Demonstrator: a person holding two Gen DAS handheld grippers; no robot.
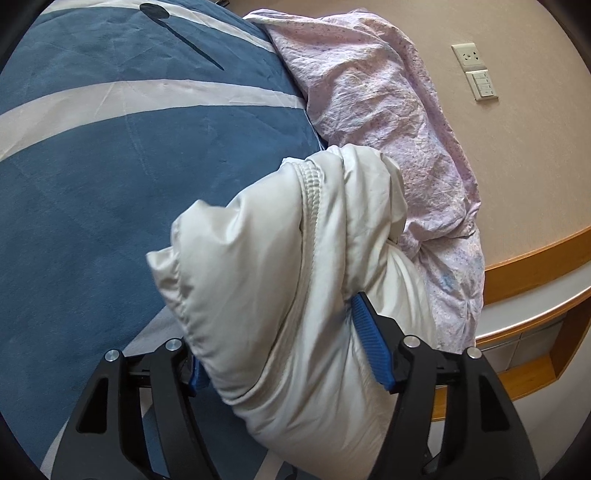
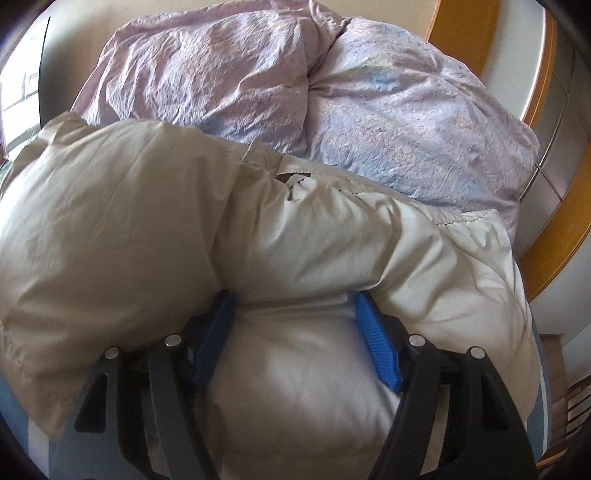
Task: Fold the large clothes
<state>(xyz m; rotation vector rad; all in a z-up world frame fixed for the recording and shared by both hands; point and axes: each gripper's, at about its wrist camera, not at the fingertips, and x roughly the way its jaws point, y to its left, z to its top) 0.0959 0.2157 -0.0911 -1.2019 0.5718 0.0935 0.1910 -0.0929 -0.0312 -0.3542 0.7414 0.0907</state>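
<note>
A puffy white jacket (image 1: pixel 277 240) lies bunched on a blue bedcover with white stripes (image 1: pixel 110 166). My left gripper (image 1: pixel 277 332) is shut on a thick roll of the jacket with a ribbed seam along it. The right blue pad (image 1: pixel 369 339) presses into the fabric, and the other pad is mostly hidden behind it. In the right wrist view the jacket (image 2: pixel 147 221) fills the foreground. My right gripper (image 2: pixel 293 299) is shut on a padded bulge of it, both blue pads (image 2: pixel 376 347) sunk into the cloth, and a sleeve-like fold drapes across above the fingertips.
A crumpled pink speckled quilt (image 1: pixel 388 110) (image 2: pixel 369 110) is heaped just beyond the jacket, against a beige wall. A socket (image 1: pixel 467 55) and a switch plate (image 1: pixel 484 85) sit on that wall. A wooden ledge (image 1: pixel 535 254) (image 2: pixel 465 33) borders the bed on the right.
</note>
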